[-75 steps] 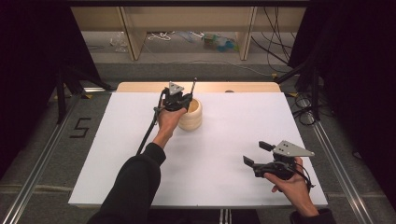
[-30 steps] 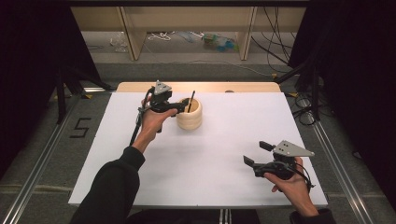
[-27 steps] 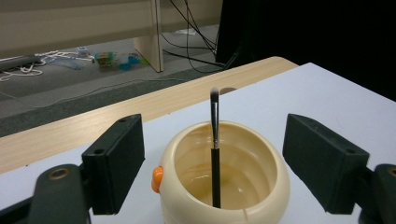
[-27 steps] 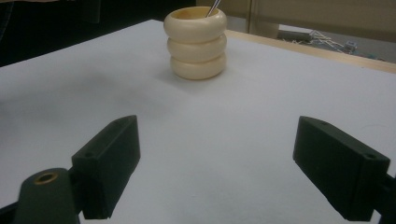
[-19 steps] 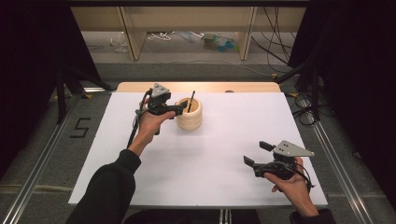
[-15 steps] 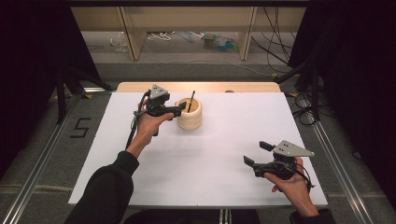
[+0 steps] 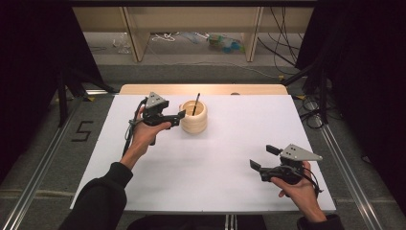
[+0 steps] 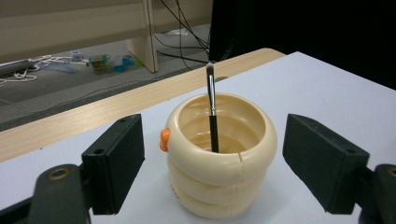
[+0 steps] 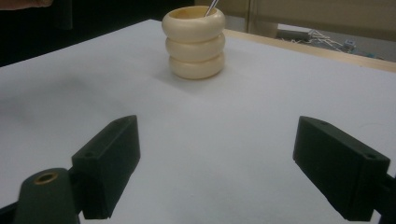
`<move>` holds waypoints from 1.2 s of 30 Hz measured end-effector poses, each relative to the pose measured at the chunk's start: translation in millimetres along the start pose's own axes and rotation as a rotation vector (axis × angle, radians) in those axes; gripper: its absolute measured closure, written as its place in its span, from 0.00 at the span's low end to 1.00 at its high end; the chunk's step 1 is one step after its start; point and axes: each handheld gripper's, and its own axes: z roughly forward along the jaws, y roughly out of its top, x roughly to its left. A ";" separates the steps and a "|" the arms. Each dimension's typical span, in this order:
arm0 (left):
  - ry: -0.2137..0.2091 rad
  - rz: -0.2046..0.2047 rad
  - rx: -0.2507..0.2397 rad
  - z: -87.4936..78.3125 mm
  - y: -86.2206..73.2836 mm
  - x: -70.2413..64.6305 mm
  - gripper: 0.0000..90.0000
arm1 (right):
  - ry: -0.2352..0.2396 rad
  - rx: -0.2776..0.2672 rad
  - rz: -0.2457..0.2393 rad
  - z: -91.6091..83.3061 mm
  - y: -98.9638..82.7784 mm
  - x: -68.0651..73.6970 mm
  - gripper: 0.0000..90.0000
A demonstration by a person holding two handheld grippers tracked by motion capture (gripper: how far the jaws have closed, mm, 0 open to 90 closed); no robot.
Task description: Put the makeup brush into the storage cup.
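1. The cream ringed pot [image 7: 194, 117] stands upright toward the far middle of the white table [image 7: 225, 163], and a thin dark brush [image 7: 196, 103] stands inside it, leaning on the rim.
2. The left gripper [image 7: 178, 116] is just beside the pot on its left, held level by the left hand [image 7: 146, 132], jaws spread wide and holding nothing.
3. From the left gripper view, the pot [image 8: 220, 156] sits right in the gap between the two black jaws, yet neither jaw touches its wall; the brush [image 8: 212, 112] rises from its middle, and a small orange knob [image 8: 164, 139] pokes from the pot's side.
4. The right gripper [image 7: 262, 157] is well apart, near the right front corner, in the right hand [image 7: 298, 189].
5. Its jaws gape too, empty, with only bare white table between them.
6. In the right gripper view the pot [image 9: 194, 43] shows far ahead, well beyond the jaws and left of centre.
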 end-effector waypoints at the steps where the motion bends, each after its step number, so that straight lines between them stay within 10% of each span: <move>1: -0.001 0.000 -0.001 -2.1 -0.8 -0.2 0.23 | 0.001 -0.001 0.001 0.1 0.0 0.0 0.18; 36: -0.028 0.021 -0.018 -39.9 -38.3 0.0 0.22 | 0.009 -0.006 0.021 0.3 0.3 1.9 0.18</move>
